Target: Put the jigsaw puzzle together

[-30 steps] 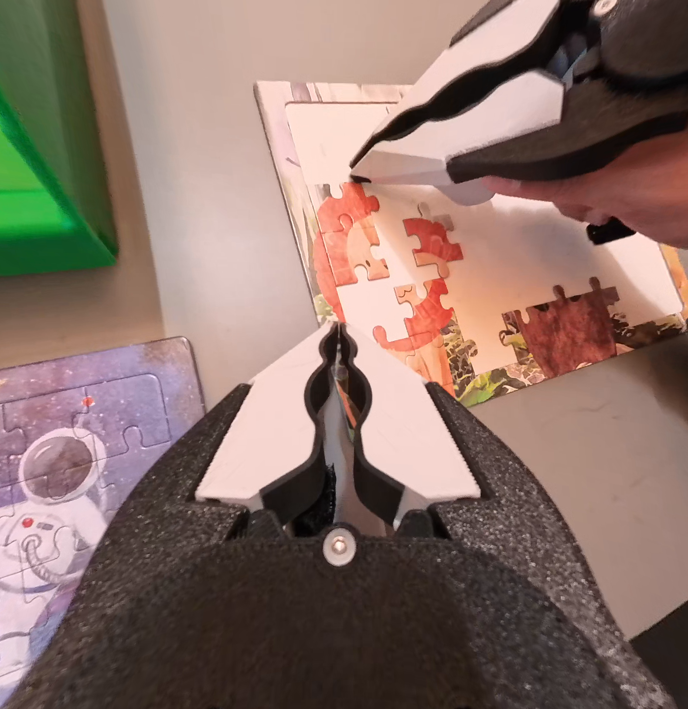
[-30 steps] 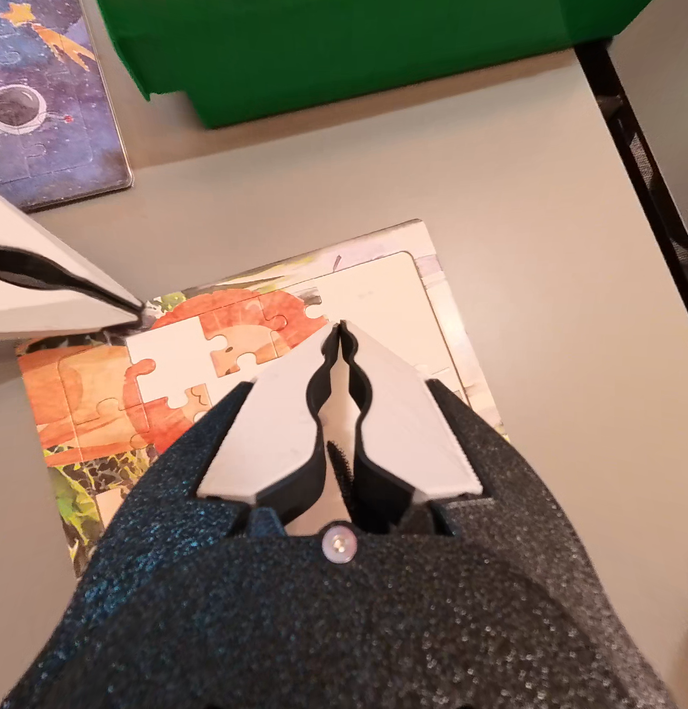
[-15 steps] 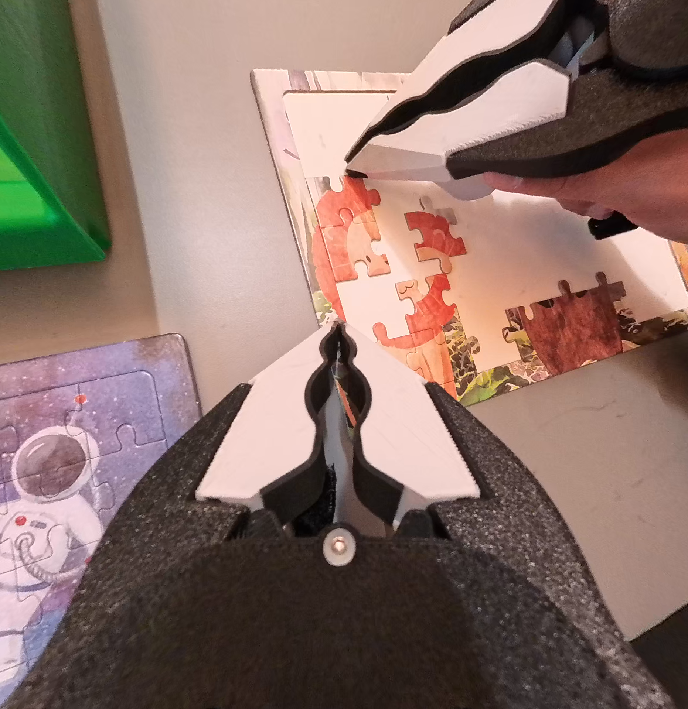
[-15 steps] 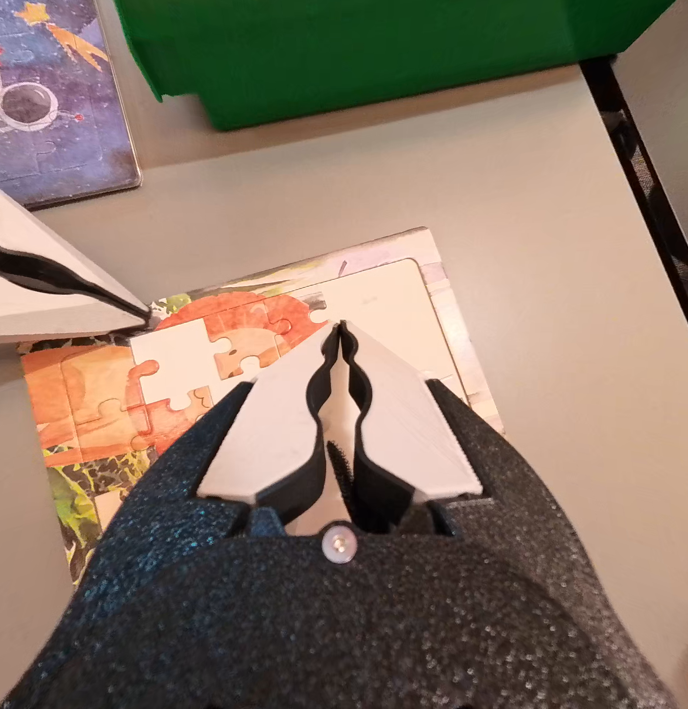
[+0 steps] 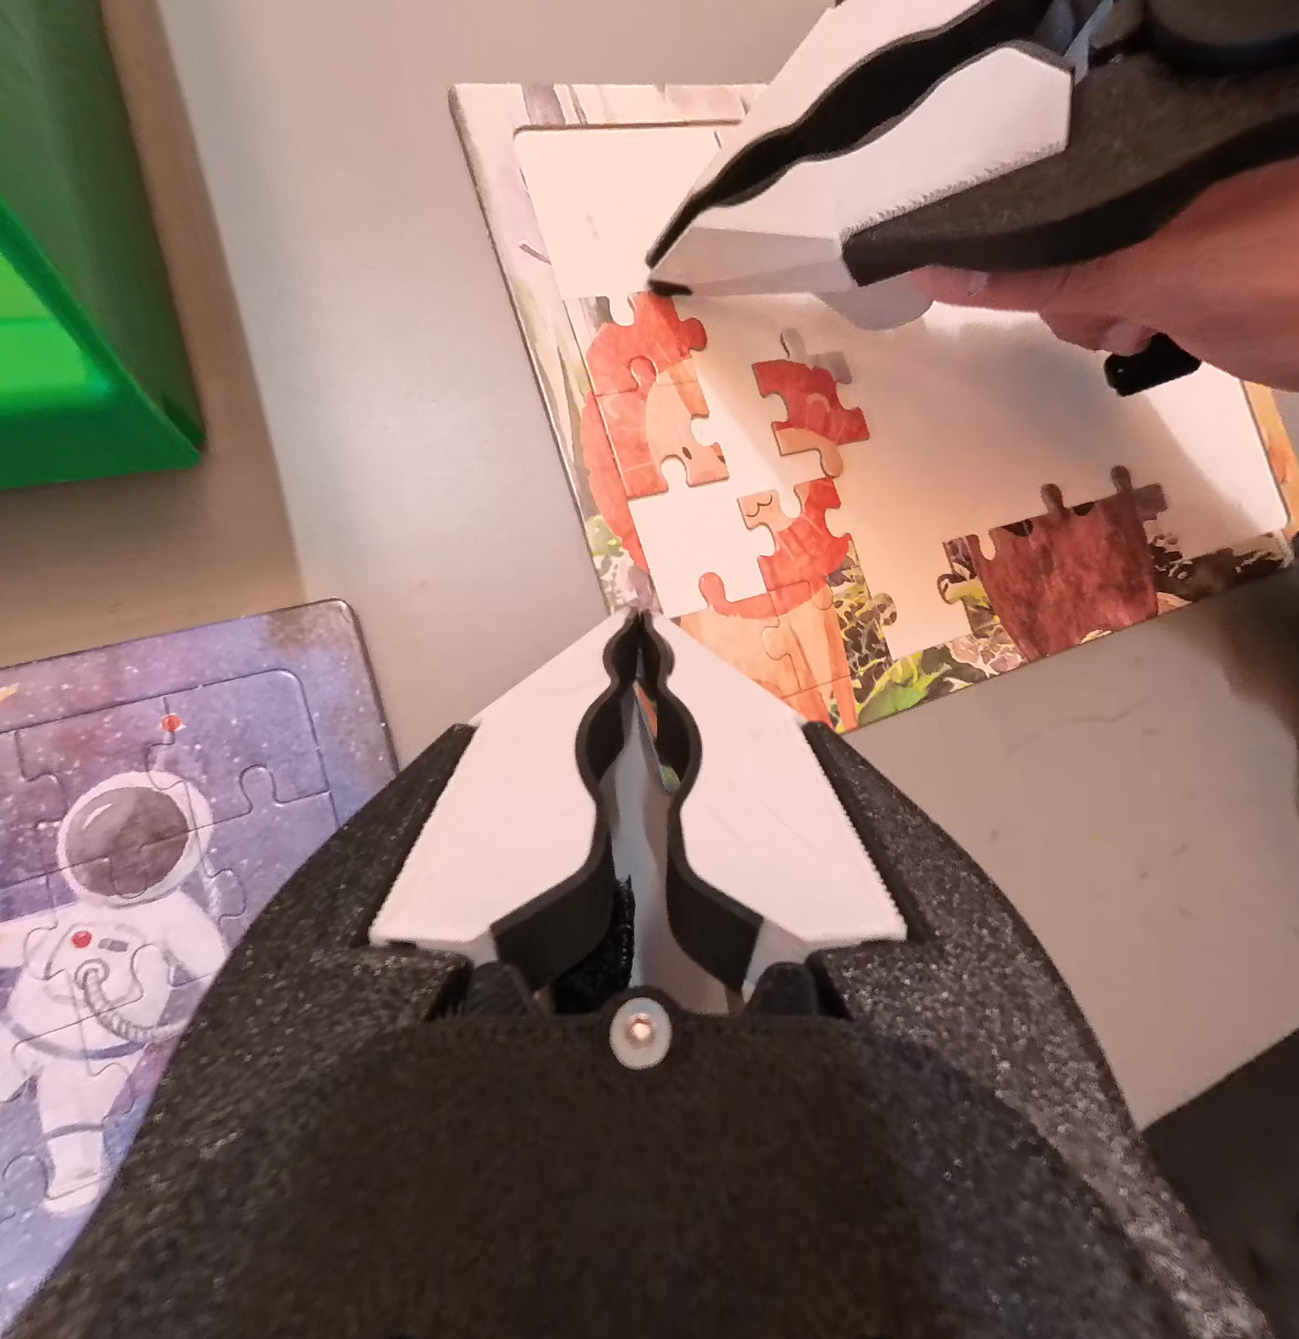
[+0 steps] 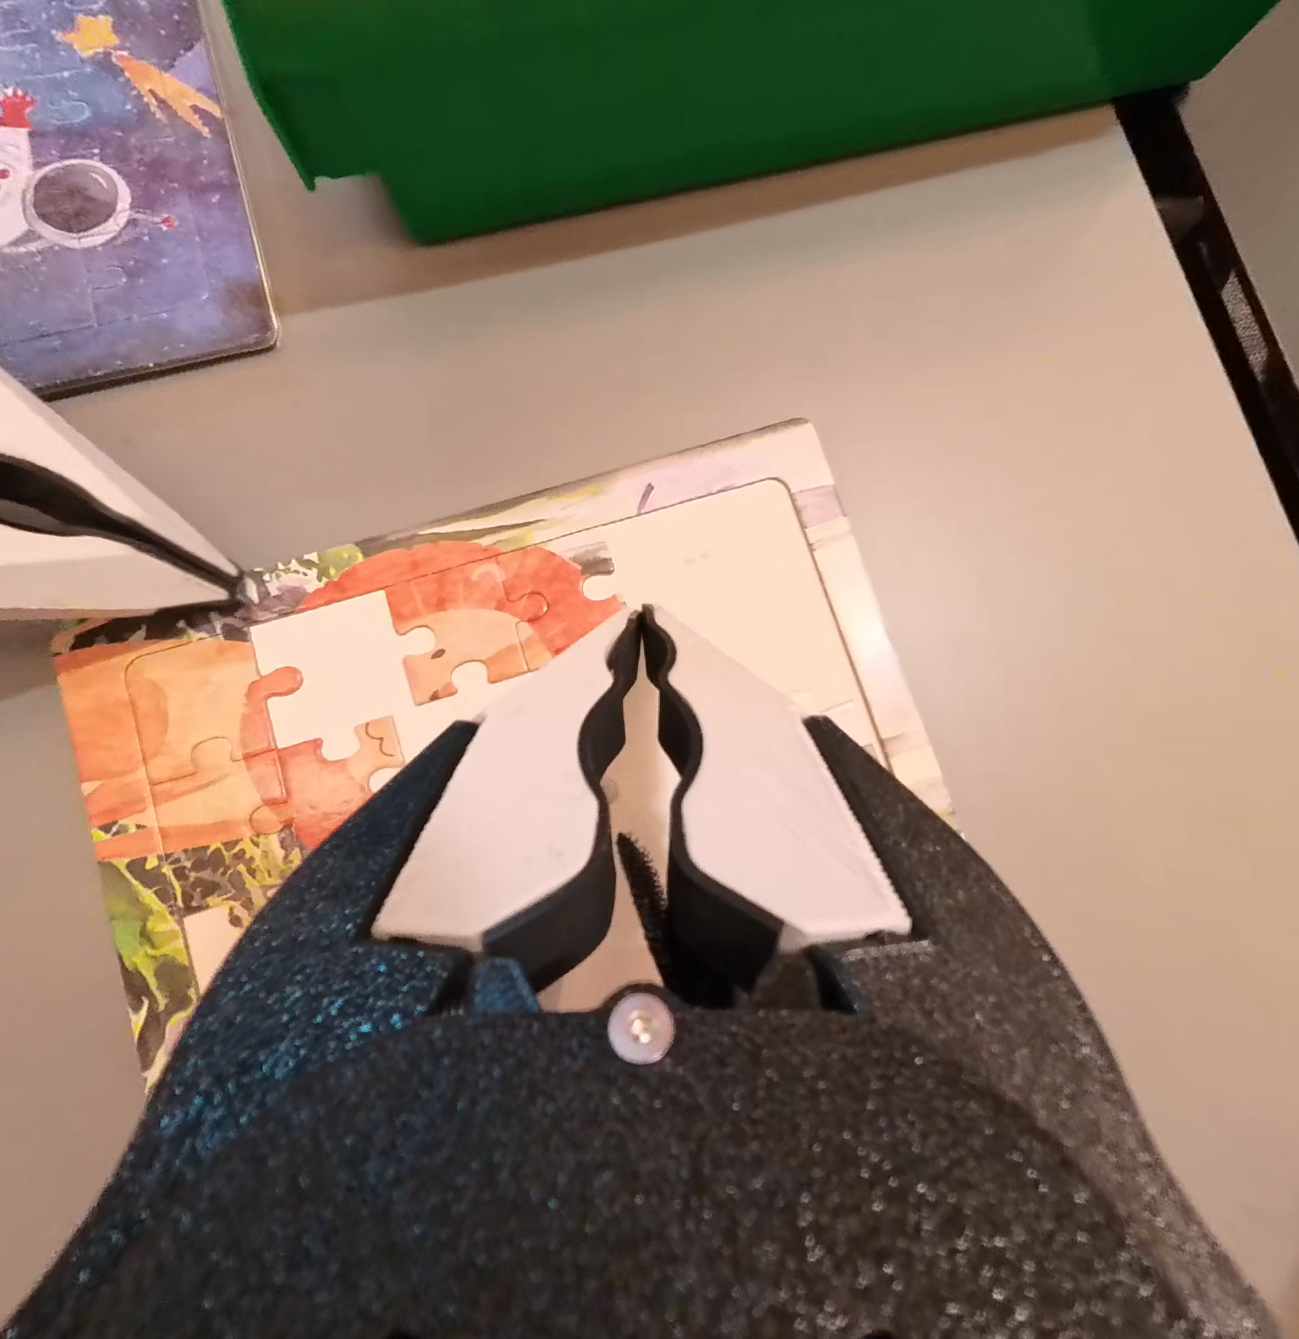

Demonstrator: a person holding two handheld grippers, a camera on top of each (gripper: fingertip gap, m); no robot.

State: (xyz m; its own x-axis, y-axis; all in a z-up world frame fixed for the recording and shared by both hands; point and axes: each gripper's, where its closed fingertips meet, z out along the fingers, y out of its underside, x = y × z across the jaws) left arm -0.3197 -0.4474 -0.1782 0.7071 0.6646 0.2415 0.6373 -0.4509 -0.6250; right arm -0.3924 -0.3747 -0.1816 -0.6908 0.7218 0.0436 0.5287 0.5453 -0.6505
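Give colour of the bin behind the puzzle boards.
Green bin; right wrist view shows it best.

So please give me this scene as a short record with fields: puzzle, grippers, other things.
puzzle: partly filled lion jigsaw board, many white gaps
left gripper: shut on thin puzzle piece, at board's near edge
right gripper: shut, tip at orange mane piece
other puzzle: finished purple astronaut jigsaw
container: green plastic bin
surface: grey table
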